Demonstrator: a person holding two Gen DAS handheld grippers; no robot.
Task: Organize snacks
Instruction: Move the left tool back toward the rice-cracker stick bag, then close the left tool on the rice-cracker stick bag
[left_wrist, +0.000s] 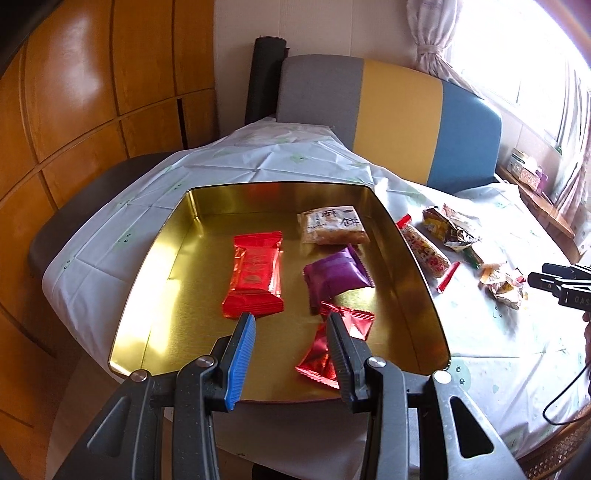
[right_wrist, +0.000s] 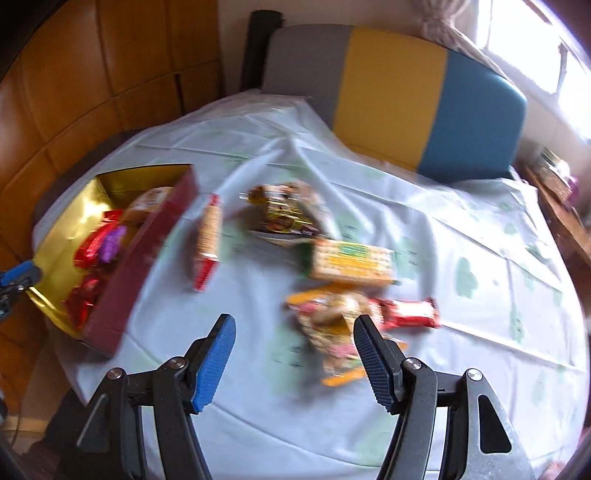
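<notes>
A gold tin box (left_wrist: 402, 236) sits on the table and holds a red packet (left_wrist: 255, 273), a purple packet (left_wrist: 336, 277), a clear biscuit packet (left_wrist: 332, 225) and a small red packet (left_wrist: 325, 350). My left gripper (left_wrist: 291, 321) is open and empty above the tin's near edge. My right gripper (right_wrist: 293, 325) is open and empty above loose snacks: an orange packet (right_wrist: 332, 325), a red bar (right_wrist: 410, 314), a yellow-green cracker pack (right_wrist: 351, 262) and a long biscuit pack (right_wrist: 208, 240). The tin also shows in the right wrist view (right_wrist: 122, 288), blurred.
A white patterned cloth (right_wrist: 461, 332) covers the round table. A grey, yellow and blue chair (left_wrist: 399, 114) stands behind it. Wooden panelling (left_wrist: 74, 110) is at the left, a window with curtains at the right. More crumpled wrappers (left_wrist: 450, 225) lie right of the tin.
</notes>
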